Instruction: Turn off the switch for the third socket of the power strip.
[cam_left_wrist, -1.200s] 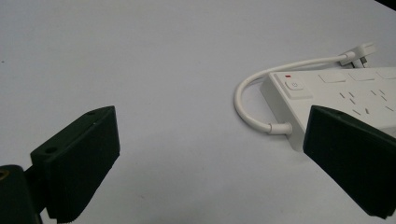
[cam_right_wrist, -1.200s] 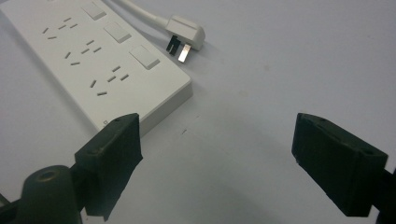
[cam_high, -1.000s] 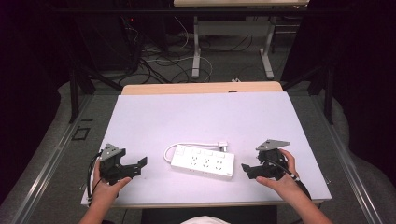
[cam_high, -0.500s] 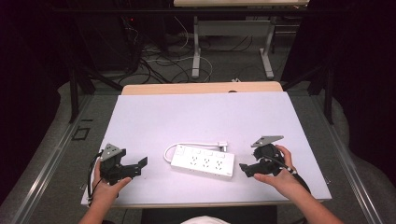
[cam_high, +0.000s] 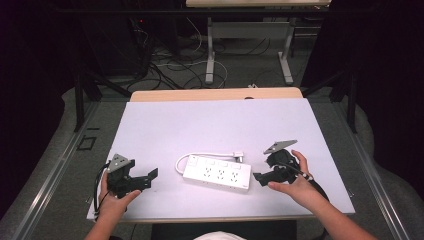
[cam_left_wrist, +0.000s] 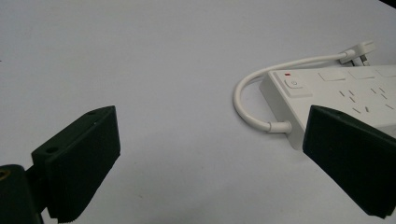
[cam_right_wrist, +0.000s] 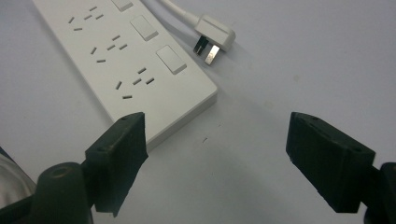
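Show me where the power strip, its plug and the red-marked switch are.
power strip (cam_high: 216, 174), high view, middle of its top face.
plug (cam_right_wrist: 215, 36), right gripper view, its white body.
switch (cam_left_wrist: 294, 84), left gripper view, the button's face.

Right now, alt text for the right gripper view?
Two open black jaws rise over a white table, nothing between them. The end of a white power strip lies just past the left jaw, its plug resting beside it.

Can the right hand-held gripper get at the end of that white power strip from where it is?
Probably yes. The right hand-held gripper sits just off the near end of the power strip, its jaws open and facing it, with bare table between them. The plug lies off to one side.
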